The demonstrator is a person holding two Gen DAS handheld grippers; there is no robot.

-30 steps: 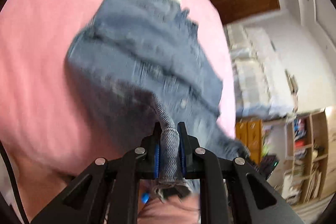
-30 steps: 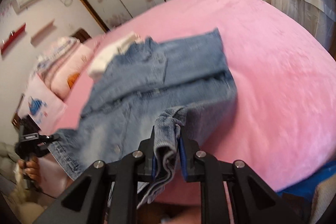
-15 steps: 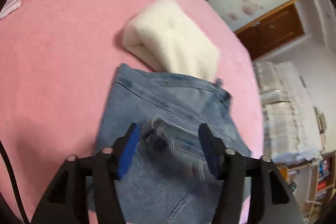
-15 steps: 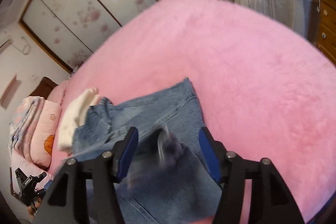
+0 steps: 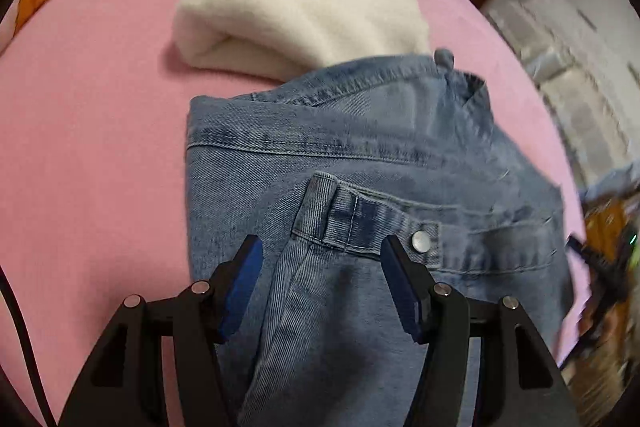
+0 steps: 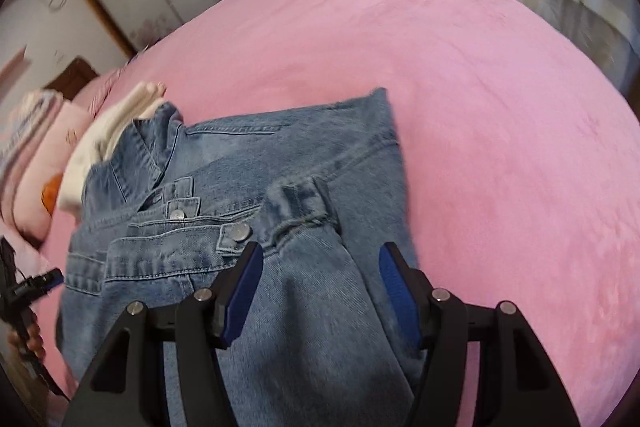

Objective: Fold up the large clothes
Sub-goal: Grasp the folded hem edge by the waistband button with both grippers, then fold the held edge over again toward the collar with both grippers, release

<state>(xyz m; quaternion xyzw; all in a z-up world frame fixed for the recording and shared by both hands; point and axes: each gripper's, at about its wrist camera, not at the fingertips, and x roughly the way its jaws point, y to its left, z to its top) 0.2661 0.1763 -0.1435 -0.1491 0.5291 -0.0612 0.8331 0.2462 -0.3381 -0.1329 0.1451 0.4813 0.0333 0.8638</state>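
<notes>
Both hand-held grippers, left and right, gape wide over the denim jacket, collar pointing away.

A bed covered in pink plush fabric is carrying everything. A denim jacket is lying folded on it, with a folded cream fleece blanket sitting just beyond the jacket's collar, its edge tucking under the denim. Beyond the blanket, pink printed pillows are resting at the bed's head.
</notes>
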